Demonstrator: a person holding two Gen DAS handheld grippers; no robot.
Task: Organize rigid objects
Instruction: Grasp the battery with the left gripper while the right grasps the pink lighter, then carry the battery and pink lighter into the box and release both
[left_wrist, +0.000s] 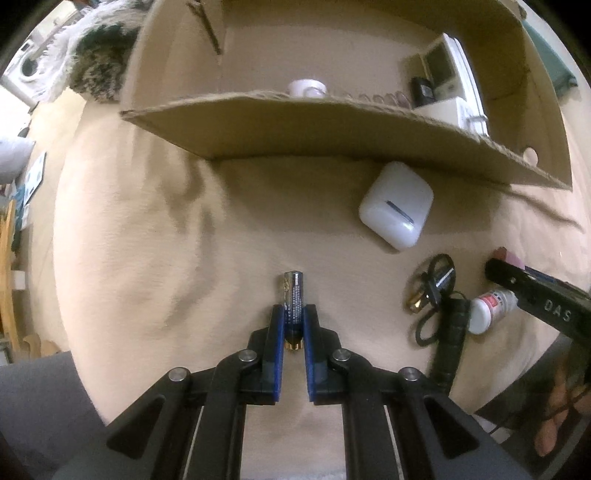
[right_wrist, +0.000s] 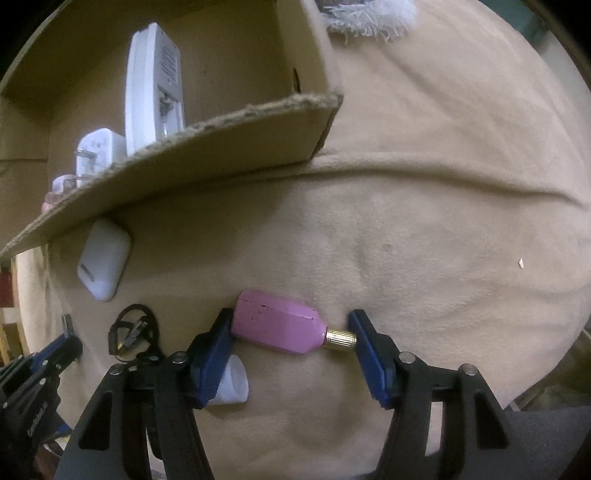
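A dark AA battery (left_wrist: 293, 288) with a gold end lies on the beige blanket, and my left gripper (left_wrist: 294, 308) is shut on it, blue pads against both sides. In the right wrist view a pink bottle (right_wrist: 277, 325) with a gold cap lies crosswise between the fingers of my right gripper (right_wrist: 290, 314). One pad touches its flat end, the other its cap. An open cardboard box (left_wrist: 332, 122) stands just beyond both grippers and holds a white charger (right_wrist: 153, 88) and a white plug adapter (right_wrist: 98, 151).
A white earbud case (left_wrist: 397, 205) lies against the box wall. A black torch with a looped cord (left_wrist: 436, 291) and a small white bottle (left_wrist: 487, 308) lie between the grippers. A fluffy white rug (right_wrist: 369, 14) lies past the box. Bare blanket stretches right of the pink bottle.
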